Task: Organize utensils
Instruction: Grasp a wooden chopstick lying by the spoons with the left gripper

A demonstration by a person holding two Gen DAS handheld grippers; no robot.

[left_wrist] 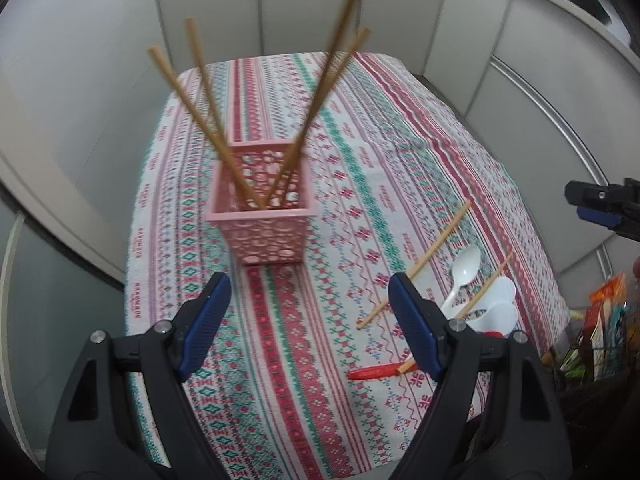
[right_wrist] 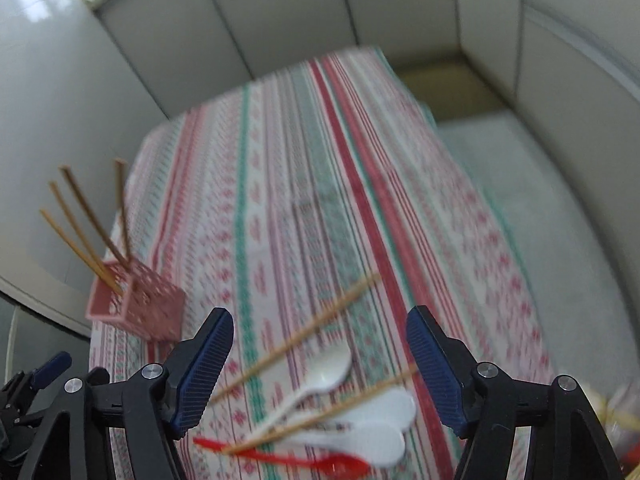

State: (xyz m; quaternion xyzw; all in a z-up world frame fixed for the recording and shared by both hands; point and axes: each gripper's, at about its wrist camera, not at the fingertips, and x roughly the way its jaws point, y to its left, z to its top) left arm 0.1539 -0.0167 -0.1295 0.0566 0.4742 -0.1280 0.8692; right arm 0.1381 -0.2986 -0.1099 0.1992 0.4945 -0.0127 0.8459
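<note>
white spoons [right_wrist: 360, 424] under open right gripper [right_wrist: 320, 364], between its fingers

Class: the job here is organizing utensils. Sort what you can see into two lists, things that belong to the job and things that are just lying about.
Belongs to the job:
- pink basket
- four chopsticks standing in it
- two loose chopsticks
- white spoons
- red utensil

Just lying about:
- patterned tablecloth
- packets off the table's edge
</note>
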